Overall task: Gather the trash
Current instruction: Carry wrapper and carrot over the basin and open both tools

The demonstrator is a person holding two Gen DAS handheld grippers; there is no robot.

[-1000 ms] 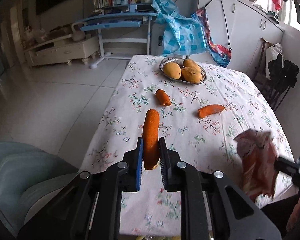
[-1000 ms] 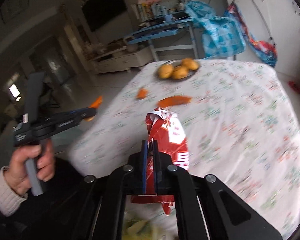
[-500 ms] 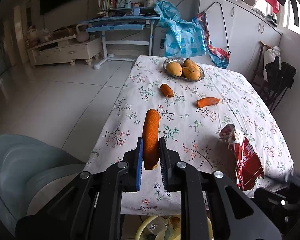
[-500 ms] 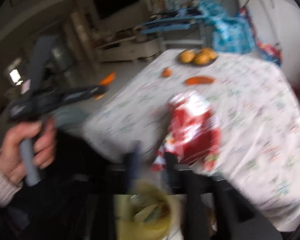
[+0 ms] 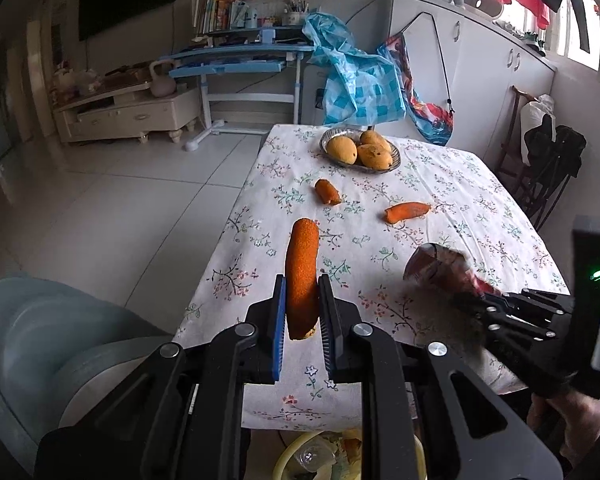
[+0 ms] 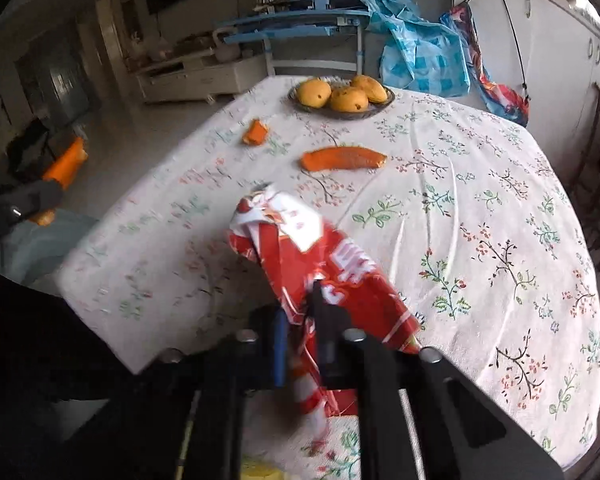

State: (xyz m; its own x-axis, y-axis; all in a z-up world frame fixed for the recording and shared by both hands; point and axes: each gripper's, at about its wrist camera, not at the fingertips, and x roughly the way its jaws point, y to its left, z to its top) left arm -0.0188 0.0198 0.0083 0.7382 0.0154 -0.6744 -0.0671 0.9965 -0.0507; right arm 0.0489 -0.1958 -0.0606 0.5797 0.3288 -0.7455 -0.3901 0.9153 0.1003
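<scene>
My left gripper (image 5: 302,300) is shut on a long orange peel (image 5: 301,276), held upright above the near edge of the table; it also shows at the left of the right wrist view (image 6: 62,170). My right gripper (image 6: 300,312) is shut on a red and white snack wrapper (image 6: 312,256) over the near table edge; the wrapper shows blurred in the left wrist view (image 5: 440,266). Two more orange peels lie on the cloth, a short one (image 5: 327,192) and a longer one (image 5: 406,212). A yellow bin (image 5: 340,456) with trash sits below the table edge.
The table has a white floral cloth (image 5: 440,184). A metal dish with mangoes (image 5: 360,149) stands at its far end. A grey chair (image 5: 40,340) is at the left, a dark chair (image 5: 548,168) at the right. Tiled floor lies left of the table.
My right gripper swung up from over the bin, with the wrapper now in front of the table again. My left gripper pulled back slightly, still holding the peel.
</scene>
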